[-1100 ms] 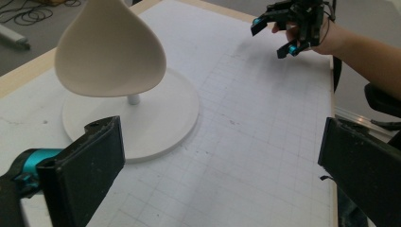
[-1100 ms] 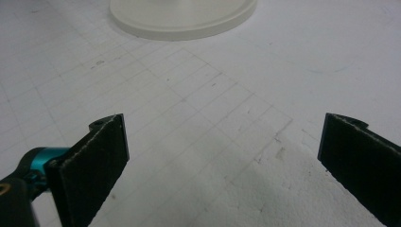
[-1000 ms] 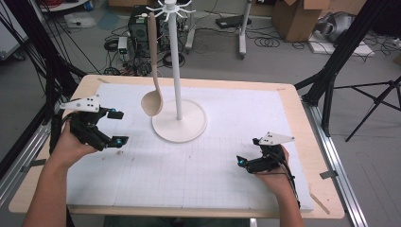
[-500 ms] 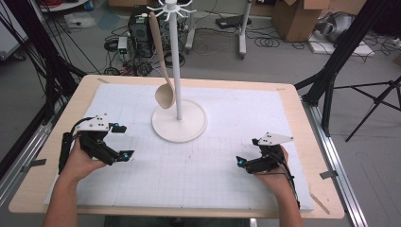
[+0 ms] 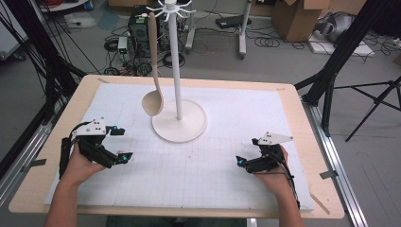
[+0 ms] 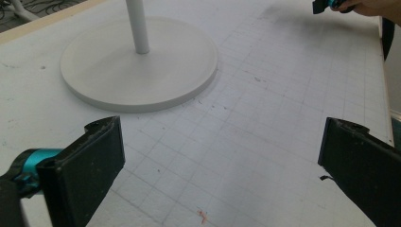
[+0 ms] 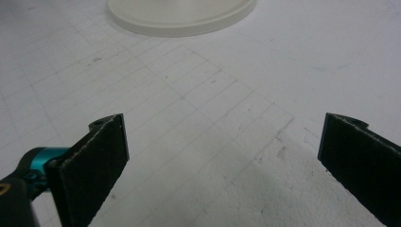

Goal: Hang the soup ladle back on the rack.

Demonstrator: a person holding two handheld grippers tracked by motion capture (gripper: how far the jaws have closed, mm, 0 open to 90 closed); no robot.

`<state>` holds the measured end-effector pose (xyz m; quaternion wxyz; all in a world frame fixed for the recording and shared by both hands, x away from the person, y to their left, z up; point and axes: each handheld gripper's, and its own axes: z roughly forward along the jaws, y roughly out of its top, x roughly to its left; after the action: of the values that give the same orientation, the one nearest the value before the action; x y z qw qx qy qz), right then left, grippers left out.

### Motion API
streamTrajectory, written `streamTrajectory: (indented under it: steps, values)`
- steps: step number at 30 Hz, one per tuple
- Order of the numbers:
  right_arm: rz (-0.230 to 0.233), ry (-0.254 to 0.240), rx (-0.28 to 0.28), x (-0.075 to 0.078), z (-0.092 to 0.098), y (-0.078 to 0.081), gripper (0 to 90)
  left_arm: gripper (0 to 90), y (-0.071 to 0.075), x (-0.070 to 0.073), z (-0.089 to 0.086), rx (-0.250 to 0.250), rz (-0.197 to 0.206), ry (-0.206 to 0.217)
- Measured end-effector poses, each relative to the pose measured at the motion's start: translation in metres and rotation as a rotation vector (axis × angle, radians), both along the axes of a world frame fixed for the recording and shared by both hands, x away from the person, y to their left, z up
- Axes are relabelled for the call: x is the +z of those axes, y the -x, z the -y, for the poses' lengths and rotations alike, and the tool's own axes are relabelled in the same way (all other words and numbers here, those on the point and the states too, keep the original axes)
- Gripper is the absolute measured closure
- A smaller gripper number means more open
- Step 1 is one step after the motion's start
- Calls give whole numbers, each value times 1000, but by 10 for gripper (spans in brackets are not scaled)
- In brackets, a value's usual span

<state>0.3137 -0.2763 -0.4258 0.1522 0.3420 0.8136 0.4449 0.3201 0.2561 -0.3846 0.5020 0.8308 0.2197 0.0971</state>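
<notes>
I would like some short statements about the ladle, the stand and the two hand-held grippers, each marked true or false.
1. The ladle hangs from a hook at the top of the white stand. True.
2. The left hand-held gripper is shut on the ladle's handle. False: its jaws stand wide open over the white mat, with nothing between them.
3. The right hand-held gripper is open and holds nothing. True.
4. The ladle's bowl lies flat on the mat. False: the bowl hangs in the air beside the pole, above the edge of the round base.
5. Both hand-held grippers are on the far side of the stand. False: both are on the near side, one at each side of the base.
</notes>
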Motion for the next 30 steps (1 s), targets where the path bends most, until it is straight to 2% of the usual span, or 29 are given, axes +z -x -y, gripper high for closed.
streamTrajectory:
  steps: [2,9,18,30]
  values:
    - [2,7,0,0,0,0,14,16,-1,-1,0,-2,-1,-10]
    - [4,-4,-1,0,1,-1,13,17,-1,-2,-3,0,-4,0]
    - [7,8,2,0,-1,0,14,16,1,1,-5,0,5,12]
    - [2,11,3,-1,-1,-1,13,17,1,0,-4,-1,-3,5]
